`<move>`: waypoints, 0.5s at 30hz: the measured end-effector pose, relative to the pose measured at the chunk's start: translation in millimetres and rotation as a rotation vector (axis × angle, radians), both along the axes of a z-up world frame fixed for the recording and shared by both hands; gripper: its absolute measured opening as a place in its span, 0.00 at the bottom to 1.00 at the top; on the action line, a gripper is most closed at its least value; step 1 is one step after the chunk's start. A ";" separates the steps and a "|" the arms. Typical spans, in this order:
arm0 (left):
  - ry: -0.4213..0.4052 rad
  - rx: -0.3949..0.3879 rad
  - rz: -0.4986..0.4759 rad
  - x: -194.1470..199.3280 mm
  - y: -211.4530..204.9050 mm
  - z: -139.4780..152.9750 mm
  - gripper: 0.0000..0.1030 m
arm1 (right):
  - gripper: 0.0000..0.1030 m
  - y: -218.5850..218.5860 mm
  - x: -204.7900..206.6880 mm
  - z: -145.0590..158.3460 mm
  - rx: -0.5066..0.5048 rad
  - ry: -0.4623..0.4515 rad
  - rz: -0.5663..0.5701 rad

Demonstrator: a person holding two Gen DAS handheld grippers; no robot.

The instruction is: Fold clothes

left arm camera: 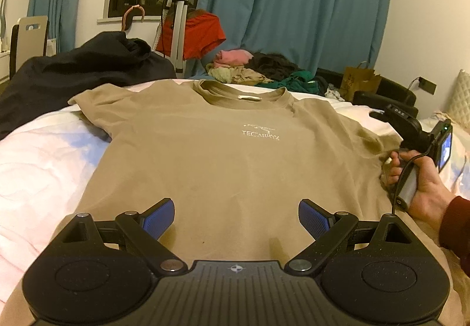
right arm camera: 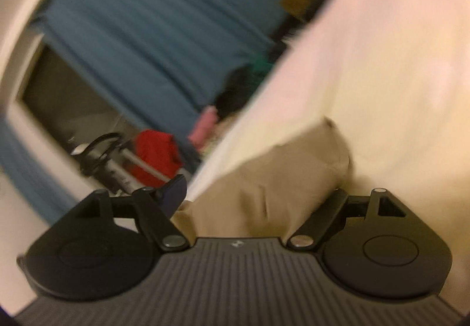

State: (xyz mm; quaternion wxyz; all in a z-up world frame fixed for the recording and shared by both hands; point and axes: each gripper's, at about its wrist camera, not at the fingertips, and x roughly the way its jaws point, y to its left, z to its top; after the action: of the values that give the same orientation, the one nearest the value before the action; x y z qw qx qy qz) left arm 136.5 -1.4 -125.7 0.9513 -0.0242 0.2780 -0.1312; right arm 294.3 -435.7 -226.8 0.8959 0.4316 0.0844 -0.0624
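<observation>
A tan T-shirt point(left arm camera: 223, 155) with a small white chest logo lies flat, front up, on the pale bed cover point(left arm camera: 38, 167), collar at the far side. My left gripper point(left arm camera: 236, 214) hovers open over the shirt's lower part, blue pads wide apart and nothing between them. A hand point(left arm camera: 423, 191) in a dark red sleeve holds my right gripper point(left arm camera: 379, 114) at the shirt's right sleeve. The right wrist view is blurred and tilted. There the right gripper point(right arm camera: 258, 193) stands wide open around the tan sleeve point(right arm camera: 279, 173). The cloth hides its right finger, and the left pad stays clear of the cloth.
A dark garment point(left arm camera: 73, 67) is heaped at the bed's far left. A pile of mixed clothes point(left arm camera: 258, 67) lies beyond the collar. A tripod point(left arm camera: 179, 17) with a red garment point(left arm camera: 202, 32) stands before blue curtains point(left arm camera: 293, 3). A paper bag point(left arm camera: 358, 79) sits at the far right.
</observation>
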 end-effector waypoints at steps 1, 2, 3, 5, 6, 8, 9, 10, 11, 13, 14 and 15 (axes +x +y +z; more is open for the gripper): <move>-0.008 0.005 -0.002 1.2 -0.7 -0.3 0.90 | 0.79 0.7 5.7 0.5 -0.025 0.016 -0.003; -0.016 0.011 -0.004 2.4 -1.5 -0.6 0.90 | 0.76 0.3 10.9 -0.9 -0.032 0.039 -0.010; -0.025 0.018 -0.006 3.6 -2.3 -0.7 0.90 | 0.76 -1.0 15.4 -2.9 -0.028 0.054 -0.016; -0.032 0.024 -0.011 5.9 -4.5 -0.8 0.90 | 0.69 -1.7 23.5 -2.1 -0.038 0.070 -0.024; -0.027 0.021 -0.013 7.4 -4.9 -1.5 0.90 | 0.63 -1.2 27.7 -0.6 -0.050 0.088 -0.031; -0.016 0.015 -0.012 10.1 -5.3 -3.4 0.90 | 0.21 -2.0 33.7 2.0 -0.071 0.129 -0.047; -0.013 0.015 -0.009 11.1 -5.2 -4.1 0.90 | 0.09 -4.7 32.5 4.0 -0.076 0.149 -0.062; -0.011 0.014 -0.006 12.0 -4.9 -4.4 0.90 | 0.05 -7.9 30.4 6.4 -0.080 0.166 -0.077; -0.012 0.011 -0.003 12.2 -4.3 -3.5 0.90 | 0.05 -14.0 22.2 9.2 -0.080 0.167 -0.091; -0.017 -0.002 0.004 11.8 -2.2 -0.7 0.90 | 0.05 -21.2 12.3 19.6 -0.096 0.153 -0.123; -0.020 -0.008 0.008 11.5 -1.1 1.0 0.90 | 0.05 -23.3 8.4 26.2 -0.110 0.148 -0.132; -0.025 -0.013 0.014 11.1 0.5 3.2 0.90 | 0.05 -23.6 6.0 34.6 -0.135 0.144 -0.133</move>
State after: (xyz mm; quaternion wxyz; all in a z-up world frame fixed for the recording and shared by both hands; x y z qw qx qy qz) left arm 147.5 -0.9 -122.5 0.9554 -0.0308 0.2651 -0.1268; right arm 300.3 -459.3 -192.2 0.9086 0.3693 0.1152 -0.1578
